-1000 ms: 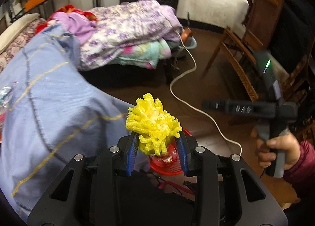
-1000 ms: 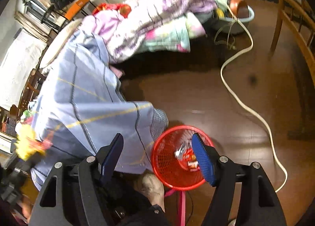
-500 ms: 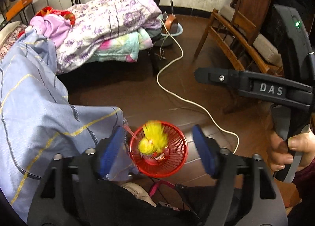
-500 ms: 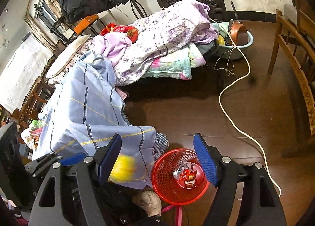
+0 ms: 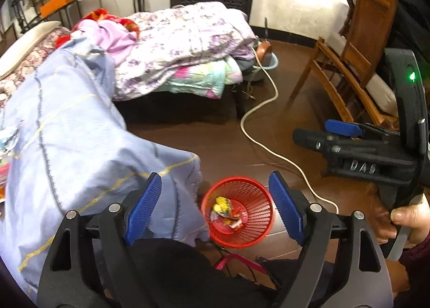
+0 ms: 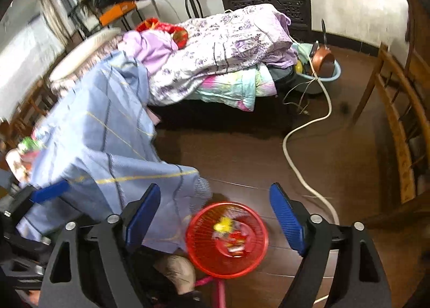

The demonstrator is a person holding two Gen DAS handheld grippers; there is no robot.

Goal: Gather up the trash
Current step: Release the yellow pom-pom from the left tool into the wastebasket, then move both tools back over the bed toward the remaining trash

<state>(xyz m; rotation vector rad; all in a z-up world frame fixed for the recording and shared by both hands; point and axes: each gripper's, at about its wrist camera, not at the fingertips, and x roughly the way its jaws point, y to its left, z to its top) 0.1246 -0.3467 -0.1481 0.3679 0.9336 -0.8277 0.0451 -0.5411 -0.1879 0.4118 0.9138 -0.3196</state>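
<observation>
A red mesh trash basket (image 5: pixel 262 202) stands on the brown floor below both grippers; it also shows in the right wrist view (image 6: pixel 254 247). A yellow crumpled piece of trash (image 5: pixel 221 206) lies inside it among other wrappers, and shows in the right wrist view (image 6: pixel 223 226) too. My left gripper (image 5: pixel 215 208) is open and empty above the basket. My right gripper (image 6: pixel 212 223) is open and empty, also above the basket; its body shows at the right of the left wrist view (image 5: pixel 360 152).
A blue checked cloth (image 5: pixel 67 133) hangs off the table on the left, next to the basket. A bed with piled quilts (image 5: pixel 185 47) is behind. A white cable (image 5: pixel 268 147) runs over the floor. Wooden chairs (image 5: pixel 346 66) stand at right. More trash (image 6: pixel 27 144) lies on the cloth.
My left gripper opened and let go of the yellow trash, which fell into the red basket. The right gripper stayed open and shifted a little.
</observation>
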